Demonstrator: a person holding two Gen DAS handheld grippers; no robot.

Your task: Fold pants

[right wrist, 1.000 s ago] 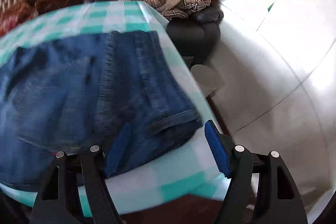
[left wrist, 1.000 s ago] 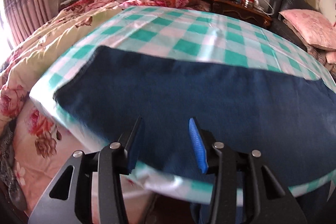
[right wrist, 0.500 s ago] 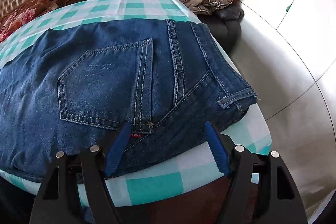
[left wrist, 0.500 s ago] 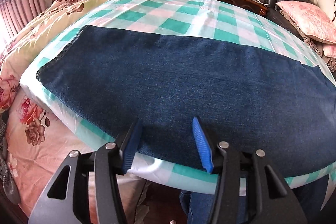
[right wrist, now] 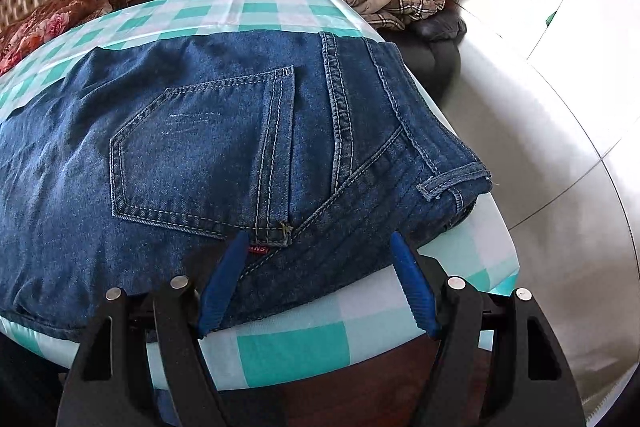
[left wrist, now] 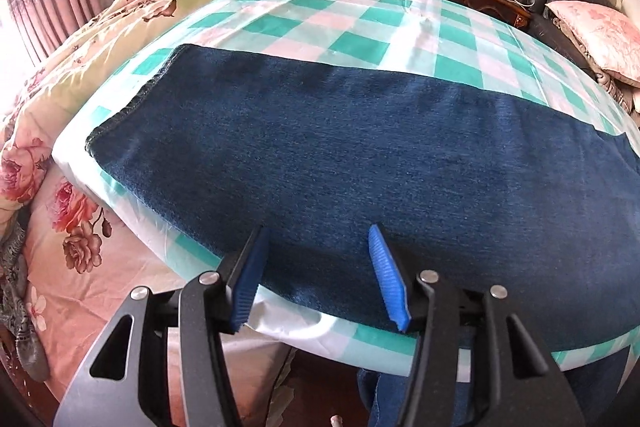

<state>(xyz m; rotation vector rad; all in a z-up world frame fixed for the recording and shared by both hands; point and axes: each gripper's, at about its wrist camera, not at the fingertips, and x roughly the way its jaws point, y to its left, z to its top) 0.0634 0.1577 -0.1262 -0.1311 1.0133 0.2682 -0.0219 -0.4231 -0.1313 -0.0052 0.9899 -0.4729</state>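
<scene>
We tilt both grippers down at the worktop's (left wrist: 360,15) near edge, left gripper (left wrist: 318,275) and right gripper (right wrist: 320,281) fingers spread, empty, over the jeans (right wrist: 192,147).

A: How does the left gripper (left wrist: 322,273) stand?

B: It tilts steeply downward, black frame low in its own view, the two blue pads (left wrist: 387,279) apart. Its jaws are partly spread, with nothing pinched between them.

A: And the right gripper (right wrist: 318,281)?

B: Also angled down. Its jaws stand wider than the left pair, the blue pads (right wrist: 412,287) well apart, and nothing is pressed between them.

A: Any hand or sleeve showing?

B: Neither view shows the hands that hold them, only the black arms of each gripper with their silver pins.
</scene>
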